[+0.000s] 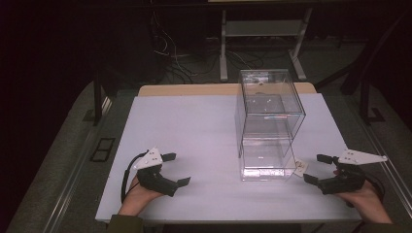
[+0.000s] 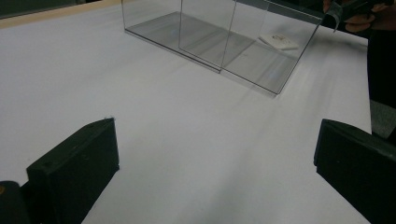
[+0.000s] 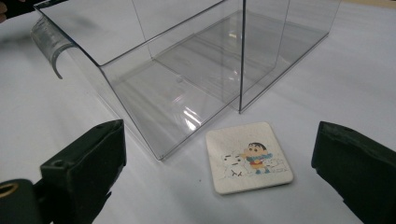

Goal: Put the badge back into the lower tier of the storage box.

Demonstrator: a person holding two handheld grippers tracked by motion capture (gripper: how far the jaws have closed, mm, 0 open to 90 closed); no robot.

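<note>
Both grippers are sitting wide open at the frame's bottom: left gripper (image 1: 176,169) empty, right gripper (image 1: 317,168) facing the coaster (image 3: 249,157) beside the clear box (image 1: 268,124).

Dim room, cables (image 1: 175,60) on grey floor (image 1: 58,165)

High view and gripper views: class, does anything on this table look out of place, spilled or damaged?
Nothing stands out. The clear box stands upright and whole on the white table; the cartoon coaster lies flat just beside it. Both grippers, left and right, are open and hold nothing.

Lab/test room: dark, loose floor cables (image 1: 170,58), metal bench legs (image 1: 224,46), white tabletop (image 1: 194,126).
</note>
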